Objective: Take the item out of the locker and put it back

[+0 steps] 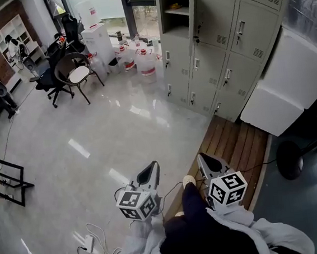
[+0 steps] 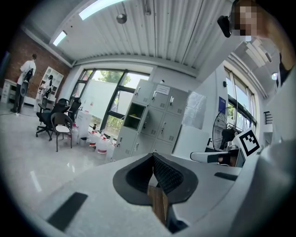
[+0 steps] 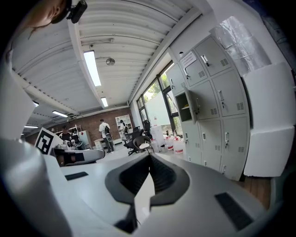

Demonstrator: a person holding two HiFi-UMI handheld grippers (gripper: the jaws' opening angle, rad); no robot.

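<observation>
The left gripper point(image 1: 152, 168) has its jaws shut tight with nothing in them, the right gripper point(image 1: 202, 159) is closed and empty too, and far ahead a small yellow thing point(image 1: 175, 6) sits on the shelf inside the open locker point(image 1: 176, 23).

The glossy pale grey floor point(image 1: 119, 128) carried a black chair with a pale seat point(image 1: 77, 74), a cluster of clear water jugs with red caps point(image 1: 145, 63), a white power strip point(image 1: 89, 243) and a black metal frame point(image 1: 12, 181); a strip of brown wooden planking point(image 1: 236, 146) ran up to the grey metal lockers point(image 1: 218, 49); on the open compartment's shelf point(image 1: 179, 12) lay a small yellow item point(image 1: 175, 5).
</observation>
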